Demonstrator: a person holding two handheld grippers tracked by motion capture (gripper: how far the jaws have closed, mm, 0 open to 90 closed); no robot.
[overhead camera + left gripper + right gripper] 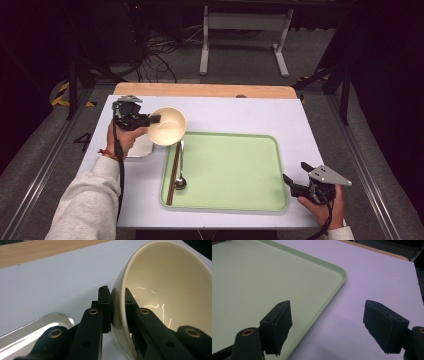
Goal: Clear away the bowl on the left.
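Above the far left corner of the green tray point(225, 170), we hold a cream bowl point(167, 126) in our left gripper point(150, 120), its jaws clamped on the rim, one inside and one outside. We see the bowl is glossy, plain and round, tilted on its side with its pale empty inside showing. Beneath it on the tray lie a spoon point(180, 172) and brown chopsticks point(173, 172). Our right gripper point(295, 177) rests by the tray's near right corner on the white surface point(240, 112), jaws apart and holding nothing.
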